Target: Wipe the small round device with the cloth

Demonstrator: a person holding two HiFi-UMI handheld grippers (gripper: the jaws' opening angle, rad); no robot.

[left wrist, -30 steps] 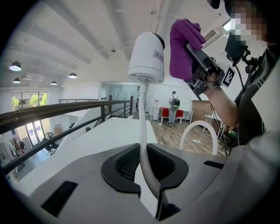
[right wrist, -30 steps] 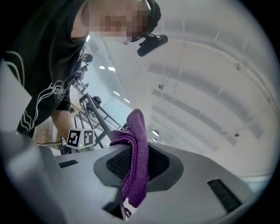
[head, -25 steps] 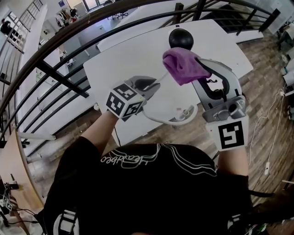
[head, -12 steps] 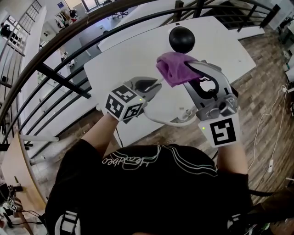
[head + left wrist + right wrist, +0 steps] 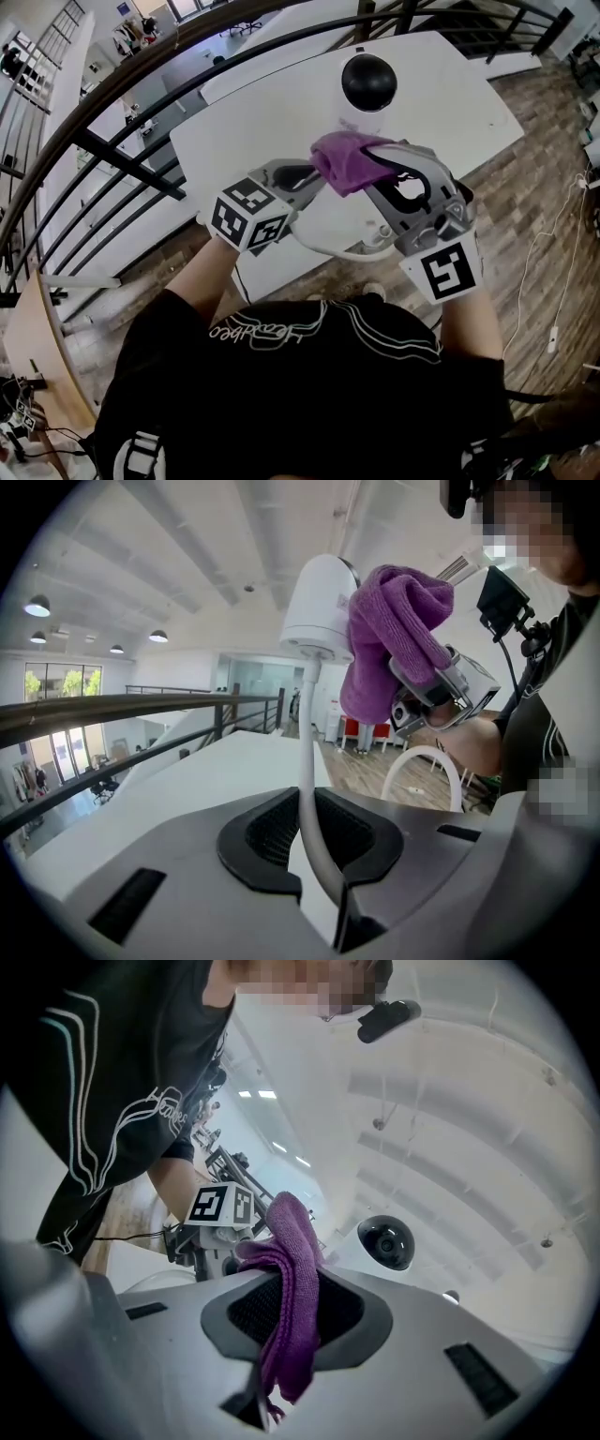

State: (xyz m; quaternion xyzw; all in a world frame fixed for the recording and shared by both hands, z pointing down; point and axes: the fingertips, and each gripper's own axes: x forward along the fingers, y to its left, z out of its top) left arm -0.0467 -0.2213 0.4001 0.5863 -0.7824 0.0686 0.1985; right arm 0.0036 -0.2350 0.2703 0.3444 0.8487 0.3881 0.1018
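White table behind: the left gripper pinches the round device's white cable, and the right gripper clamps the purple cloth. The cloth hides the cable's upper run (head view).

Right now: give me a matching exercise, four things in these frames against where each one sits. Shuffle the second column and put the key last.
Things
1. purple fluffy cloth
2. thin white cable
3. small round white device with black dome
4. white tabletop

Places
A. at the far end of the cable
B. clamped in the left gripper jaws
C. beside the black metal railing
D. clamped in the right gripper jaws

Pairs: 1-D, 2-B, 3-A, 4-C
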